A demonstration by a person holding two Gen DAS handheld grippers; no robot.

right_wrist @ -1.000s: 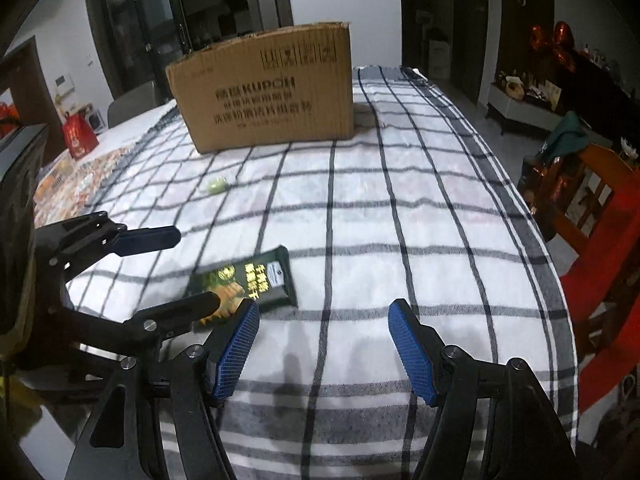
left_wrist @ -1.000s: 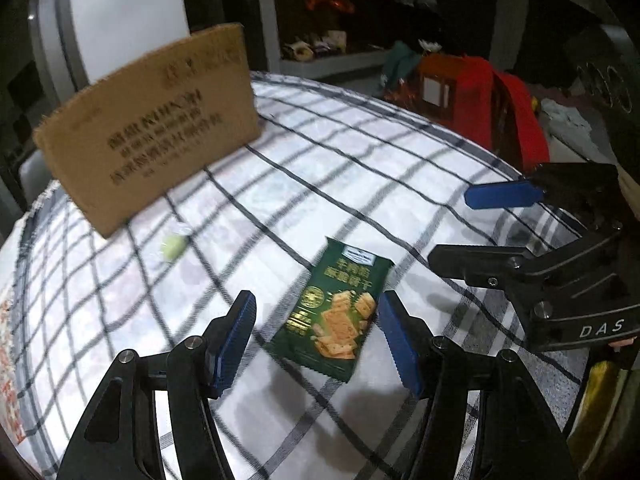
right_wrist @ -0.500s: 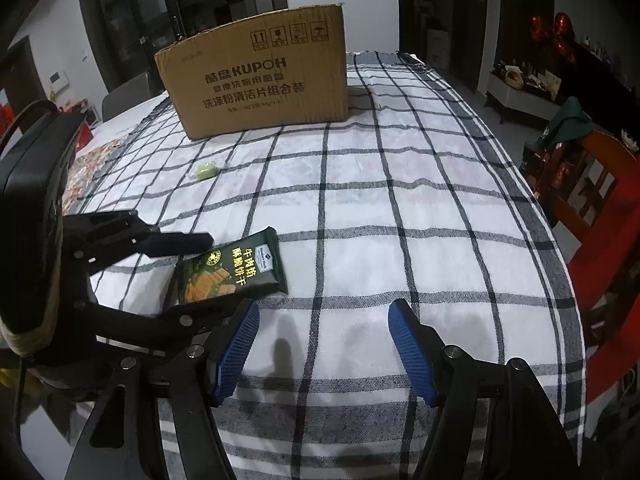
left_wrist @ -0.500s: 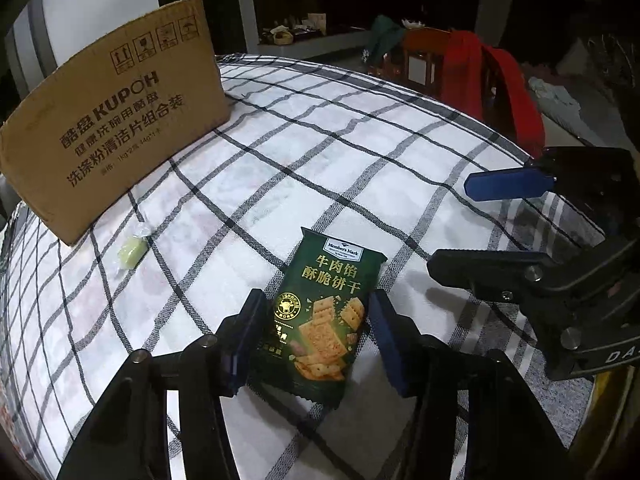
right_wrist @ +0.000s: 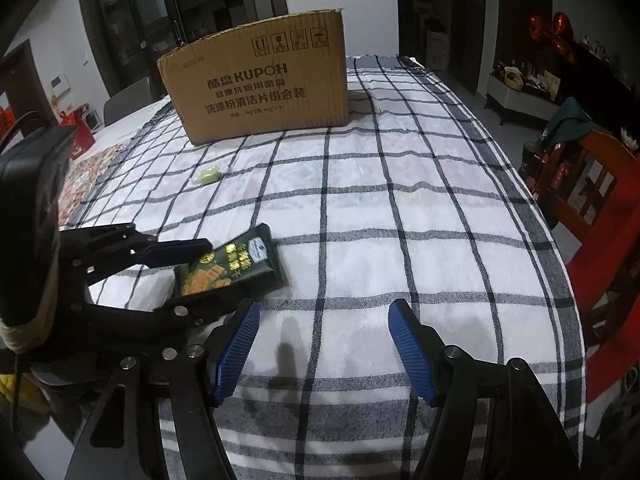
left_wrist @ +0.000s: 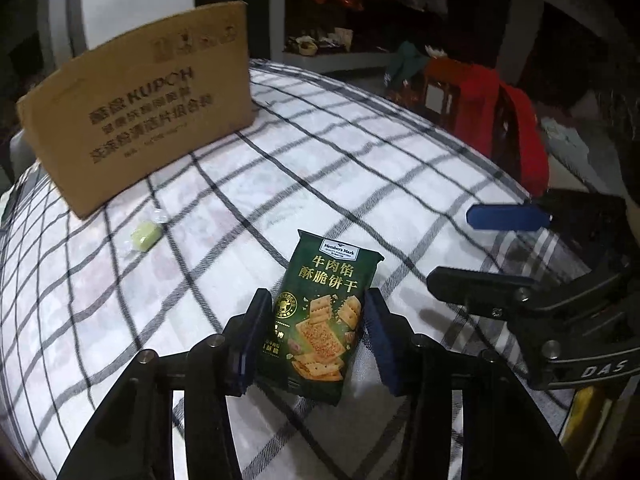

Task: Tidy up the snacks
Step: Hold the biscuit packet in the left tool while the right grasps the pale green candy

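A dark green cracker packet (left_wrist: 320, 312) lies on the checked tablecloth (left_wrist: 360, 168). My left gripper (left_wrist: 318, 294) straddles it, jaws closing, and both blue pads (left_wrist: 256, 332) touch its long edges. The right wrist view shows that packet (right_wrist: 236, 262) between the left gripper's (right_wrist: 224, 268) fingers, its far end slightly raised. My right gripper (right_wrist: 324, 306) hovers open just right of the packet, with only cloth between its fingers. In the left wrist view the right gripper (left_wrist: 452, 248) stands at the right edge. A small pale green wrapped candy (left_wrist: 145, 236) (right_wrist: 210, 175) rests further back.
A brown cardboard box (right_wrist: 260, 88) (left_wrist: 140, 120) stands at the far end of the table. A red chair (right_wrist: 612, 240) (left_wrist: 500, 120) is at the table's right edge. Patterned clutter (right_wrist: 92, 168) lies along the left side.
The left gripper's jaws have narrowed from wide apart to touching the packet's edges, and the gripper moved in over the packet. The right gripper has stayed where it was.
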